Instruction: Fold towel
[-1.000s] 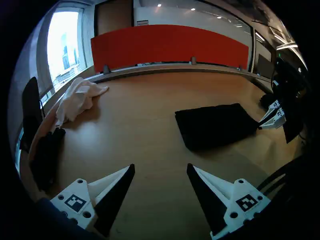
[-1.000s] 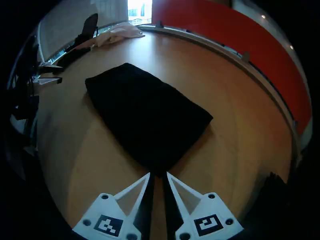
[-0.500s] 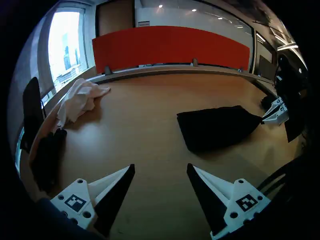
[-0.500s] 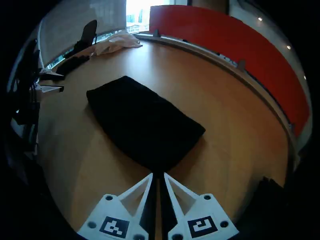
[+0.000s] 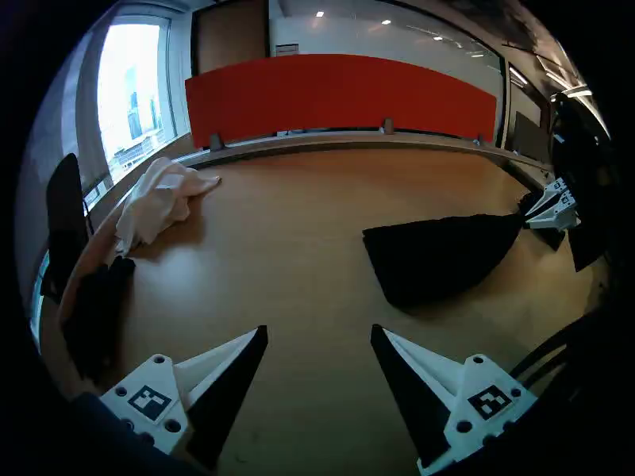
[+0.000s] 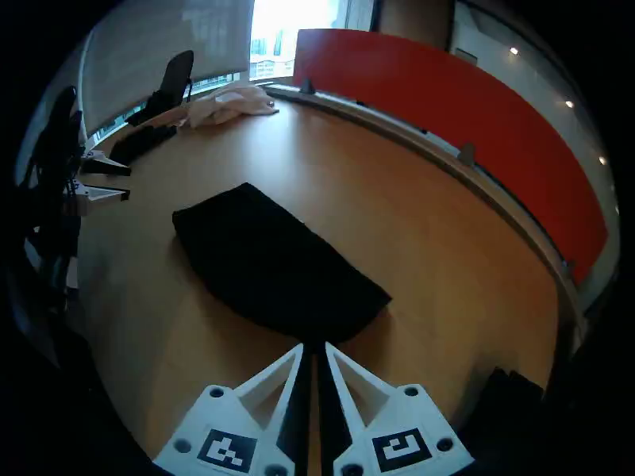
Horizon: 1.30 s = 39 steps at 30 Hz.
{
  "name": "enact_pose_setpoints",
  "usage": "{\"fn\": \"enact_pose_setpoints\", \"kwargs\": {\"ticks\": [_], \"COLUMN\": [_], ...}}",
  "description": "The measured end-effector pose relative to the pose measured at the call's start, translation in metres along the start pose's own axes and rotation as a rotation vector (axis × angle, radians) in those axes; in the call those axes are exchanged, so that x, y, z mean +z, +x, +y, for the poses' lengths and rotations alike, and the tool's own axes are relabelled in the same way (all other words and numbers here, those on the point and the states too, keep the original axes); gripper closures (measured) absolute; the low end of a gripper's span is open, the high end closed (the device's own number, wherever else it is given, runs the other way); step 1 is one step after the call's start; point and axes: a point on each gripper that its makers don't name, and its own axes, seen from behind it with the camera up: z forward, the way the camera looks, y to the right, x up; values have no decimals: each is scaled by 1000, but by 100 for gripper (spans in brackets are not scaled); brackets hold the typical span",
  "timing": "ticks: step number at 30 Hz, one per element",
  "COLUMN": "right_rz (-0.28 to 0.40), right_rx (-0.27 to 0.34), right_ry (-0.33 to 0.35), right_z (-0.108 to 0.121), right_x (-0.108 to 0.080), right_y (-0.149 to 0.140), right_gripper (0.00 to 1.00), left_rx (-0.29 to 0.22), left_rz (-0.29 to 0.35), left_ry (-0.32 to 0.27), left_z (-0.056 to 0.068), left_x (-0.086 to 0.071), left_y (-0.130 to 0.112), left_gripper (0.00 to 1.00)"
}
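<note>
Black cloth towel lies on the light wooden table in our left gripper view, ahead and to the right of our left gripper, whose fingers stand wide apart on nothing. The towel's far corner is held up at the right gripper. In our right gripper view, we see that gripper's fingers pinched together on the towel's near corner, the rest lying on the table beyond.

Wood tbl, red divider, wht cloth, window
</note>
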Motion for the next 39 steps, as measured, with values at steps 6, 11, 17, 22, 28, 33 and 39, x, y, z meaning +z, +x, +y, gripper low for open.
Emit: {"fn": "enact_pose_setpoints", "kwargs": {"ticks": [6,11,17,22,28,33,39], "right_rz": [17,31,45,56,72,89,104], "right_rx": [-5,-27,-62,-87,-128,-171,-224], "right_ry": [-4,-9,-13,-12,1,20,55], "right_z": [1,4,6,5,0,-9,-25], "right_x": [-3,-5,-9,-11,-12,-8,2], "right_y": [11,24,39,52,70,90,114], "right_gripper": [96,96,96,96,96,96,96], "left_rx": [-25,-37,-62,-69,-69,-76,-88], "left_rz": [19,30,26,26,23,23,22], "left_ry": [6,15,17,15,15,16,17], "left_z": [0,0,3,5,5,6,7], "left_x": [-3,-6,-6,-6,-8,-10,-15], "left_y": [0,-3,-12,-14,-16,-17,-22], "left_gripper": [3,3,3,3,3,3,3]}}
